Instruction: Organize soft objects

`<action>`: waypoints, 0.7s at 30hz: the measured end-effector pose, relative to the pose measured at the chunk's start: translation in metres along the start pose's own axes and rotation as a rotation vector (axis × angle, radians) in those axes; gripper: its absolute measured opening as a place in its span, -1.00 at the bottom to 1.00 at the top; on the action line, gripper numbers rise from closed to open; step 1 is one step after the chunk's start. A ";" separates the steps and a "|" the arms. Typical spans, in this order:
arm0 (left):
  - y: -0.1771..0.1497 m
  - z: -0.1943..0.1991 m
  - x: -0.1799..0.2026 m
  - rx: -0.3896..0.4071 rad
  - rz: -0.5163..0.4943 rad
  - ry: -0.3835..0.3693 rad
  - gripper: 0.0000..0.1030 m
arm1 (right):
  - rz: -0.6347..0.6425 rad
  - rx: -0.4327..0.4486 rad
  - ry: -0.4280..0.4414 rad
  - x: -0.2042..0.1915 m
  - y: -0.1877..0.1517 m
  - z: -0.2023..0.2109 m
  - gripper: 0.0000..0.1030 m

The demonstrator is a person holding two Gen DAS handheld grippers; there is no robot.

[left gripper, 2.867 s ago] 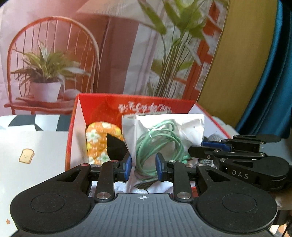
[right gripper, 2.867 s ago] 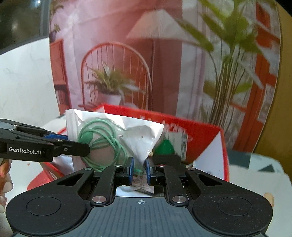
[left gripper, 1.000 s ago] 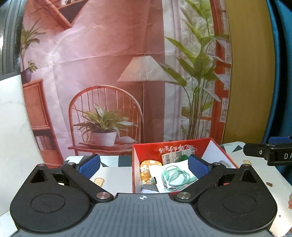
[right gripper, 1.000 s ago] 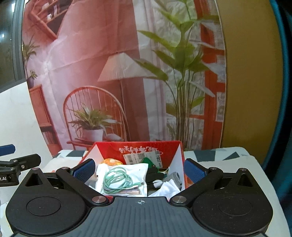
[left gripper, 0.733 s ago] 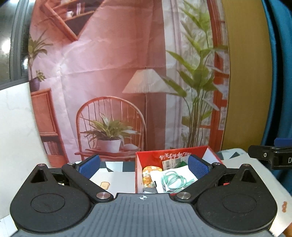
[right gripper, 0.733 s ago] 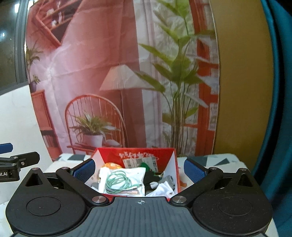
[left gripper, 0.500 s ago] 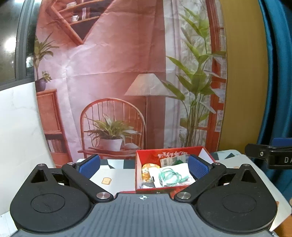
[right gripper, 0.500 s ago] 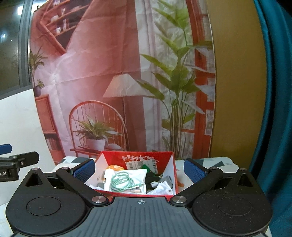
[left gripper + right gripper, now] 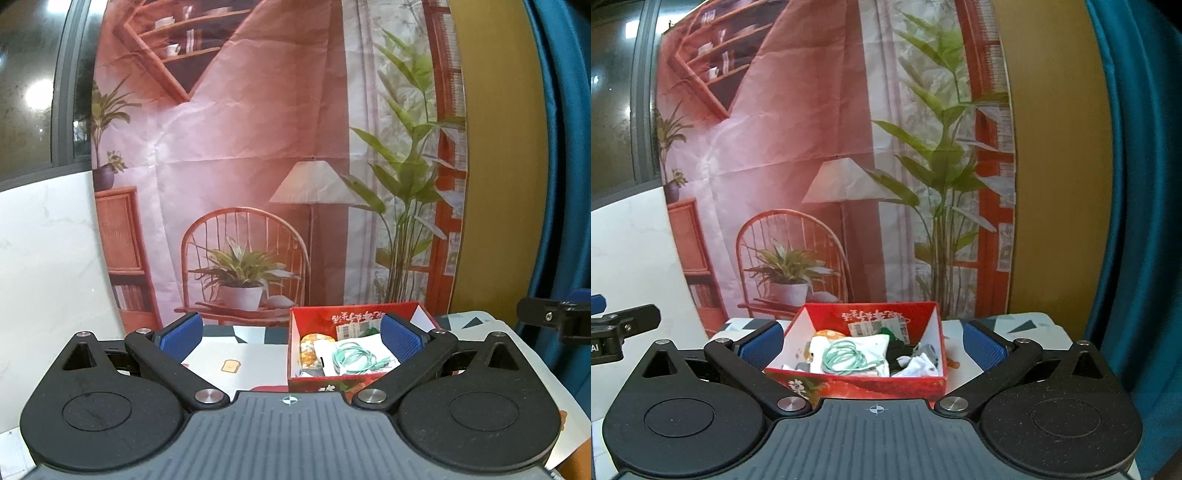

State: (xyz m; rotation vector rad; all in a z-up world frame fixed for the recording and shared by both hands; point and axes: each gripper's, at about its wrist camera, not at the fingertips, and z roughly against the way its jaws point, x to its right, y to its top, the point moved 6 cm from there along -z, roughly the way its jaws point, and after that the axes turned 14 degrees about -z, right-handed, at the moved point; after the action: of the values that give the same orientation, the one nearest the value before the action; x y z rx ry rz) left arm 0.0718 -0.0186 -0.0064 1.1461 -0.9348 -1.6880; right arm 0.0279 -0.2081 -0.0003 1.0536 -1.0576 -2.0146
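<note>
Left wrist view
My left gripper (image 9: 291,338): jaws spread wide, nothing between the blue pads (image 9: 181,335), held back from the table.
Red box (image 9: 316,384): ahead and right of centre, open-topped, on the tablecloth (image 9: 236,354). Inside I see a white bag with a coiled green cable (image 9: 356,358) and an orange floral soft piece (image 9: 308,345) at the left wall.
Risk: the bag lies on top of the pile, so I judge a careless pass of a pad over the rim could drag it out or tip the light box.

Right wrist view
My right gripper (image 9: 873,341): jaws equally wide, empty, the box framed between the pads.
Box contents: the cable bag lies over the middle, with dark and white fabric pieces (image 9: 916,363) to its right; the floral piece is mostly hidden.
Risk: the items are heaped unevenly, so pushing one down could spill another over the low front wall.
Surface: pale cloth with dark triangles and a small toast print.
Room: a printed backdrop (image 9: 812,129) of a chair, lamp and plants stands just behind the table; a teal curtain (image 9: 1137,184) hangs at the right.
</note>
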 end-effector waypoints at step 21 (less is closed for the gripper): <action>-0.007 -0.006 -0.005 -0.032 0.025 -0.021 1.00 | 0.017 0.020 -0.021 0.000 0.001 0.006 0.99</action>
State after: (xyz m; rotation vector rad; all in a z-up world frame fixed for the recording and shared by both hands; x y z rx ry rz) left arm 0.0772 -0.0120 -0.0134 1.0939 -0.9284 -1.6915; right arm 0.0230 -0.2067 0.0030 1.0319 -1.0960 -2.0098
